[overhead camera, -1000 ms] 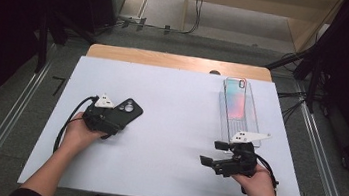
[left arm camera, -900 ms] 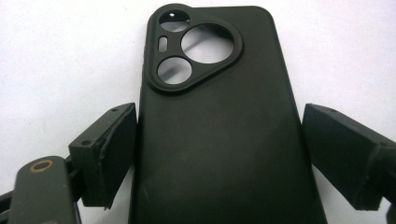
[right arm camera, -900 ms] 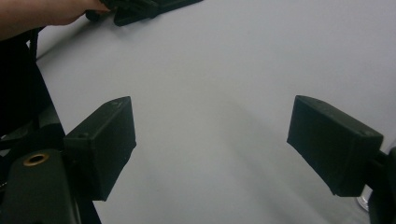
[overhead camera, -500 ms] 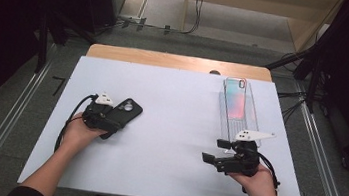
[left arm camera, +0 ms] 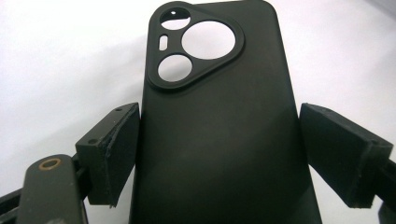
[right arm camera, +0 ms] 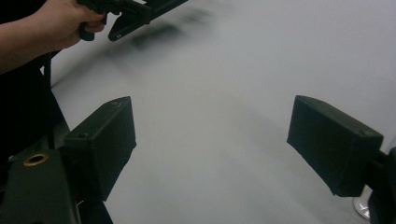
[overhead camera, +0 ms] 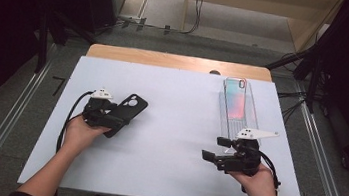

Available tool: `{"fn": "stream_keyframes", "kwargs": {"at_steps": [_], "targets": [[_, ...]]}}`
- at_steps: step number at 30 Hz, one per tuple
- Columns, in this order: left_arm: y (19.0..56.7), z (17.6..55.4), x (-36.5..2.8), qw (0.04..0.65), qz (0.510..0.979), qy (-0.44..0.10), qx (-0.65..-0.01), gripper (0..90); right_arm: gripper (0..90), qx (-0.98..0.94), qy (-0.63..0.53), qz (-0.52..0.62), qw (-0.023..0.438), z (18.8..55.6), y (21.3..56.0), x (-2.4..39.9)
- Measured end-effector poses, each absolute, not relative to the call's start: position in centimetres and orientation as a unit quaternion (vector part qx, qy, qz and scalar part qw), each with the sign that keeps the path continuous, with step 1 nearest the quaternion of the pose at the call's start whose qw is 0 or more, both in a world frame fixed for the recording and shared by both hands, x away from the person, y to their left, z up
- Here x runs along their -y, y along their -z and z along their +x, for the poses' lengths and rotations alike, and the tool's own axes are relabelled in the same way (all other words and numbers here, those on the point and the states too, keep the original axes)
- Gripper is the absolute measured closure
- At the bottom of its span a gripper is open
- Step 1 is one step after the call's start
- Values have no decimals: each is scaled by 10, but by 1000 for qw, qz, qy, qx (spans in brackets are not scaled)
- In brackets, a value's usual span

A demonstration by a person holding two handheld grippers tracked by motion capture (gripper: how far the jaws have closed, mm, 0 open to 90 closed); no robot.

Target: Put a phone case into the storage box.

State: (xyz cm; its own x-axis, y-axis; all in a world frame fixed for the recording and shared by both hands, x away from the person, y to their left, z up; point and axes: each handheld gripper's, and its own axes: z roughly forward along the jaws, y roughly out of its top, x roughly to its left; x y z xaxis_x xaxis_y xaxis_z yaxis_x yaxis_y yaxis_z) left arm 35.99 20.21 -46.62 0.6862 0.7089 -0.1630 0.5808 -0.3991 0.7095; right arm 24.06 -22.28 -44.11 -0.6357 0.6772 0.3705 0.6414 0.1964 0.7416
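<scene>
**Case up, phone not yet fitted**

Nearest, at the counter's (overhead camera: 174, 128) front edge: two hands, one claw in each.

With the left claw (overhead camera: 116, 116), grips a black case (overhead camera: 131, 109) across its width, pads against both long edges. Holds it tilted, far end raised, just above the white counter on the left. In the left gripper view, shows the case's back, camera cut-outs at the far end.

With the right claw (overhead camera: 214, 149), holds nothing. Stands wide over bare counter on the right, pointing across toward the left hand (overhead camera: 80, 132), just short of the near end of a clear tray (overhead camera: 244, 127).

Farther back, on the right: a phone (overhead camera: 236, 99) with a pink-and-green sheen, lying flat in the far half of that tray, well apart from the case and touched by neither claw.

Judged from this: likely aims to put the case on the phone. Done so far: case picked up. Left to do: take the phone out of the tray, bring the two together, press the phone in. Looks like an early stage, with most of the work ahead.

Counted:
- claws: two
- hands: two
- cases: one
- cut-outs in the case: four, namely three round and one small slot
- phones: one
- trays: one
</scene>
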Motion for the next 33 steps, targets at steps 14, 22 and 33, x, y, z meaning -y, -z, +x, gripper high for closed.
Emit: {"fn": "stream_keyframes", "kwargs": {"at_steps": [14, 22, 33], "targets": [[451, 333, -159, 434, 810, -2, -395, 158, 137, -763, -467, 447, 19, 239, 434, 222], [452, 324, -133, 444, 803, 17, -398, 158, 142, -761, -461, 457, 19, 239, 432, 220], [457, 306, -105, 468, 779, 8, -418, 157, 142, -746, -459, 482, 21, 243, 427, 215]]}}
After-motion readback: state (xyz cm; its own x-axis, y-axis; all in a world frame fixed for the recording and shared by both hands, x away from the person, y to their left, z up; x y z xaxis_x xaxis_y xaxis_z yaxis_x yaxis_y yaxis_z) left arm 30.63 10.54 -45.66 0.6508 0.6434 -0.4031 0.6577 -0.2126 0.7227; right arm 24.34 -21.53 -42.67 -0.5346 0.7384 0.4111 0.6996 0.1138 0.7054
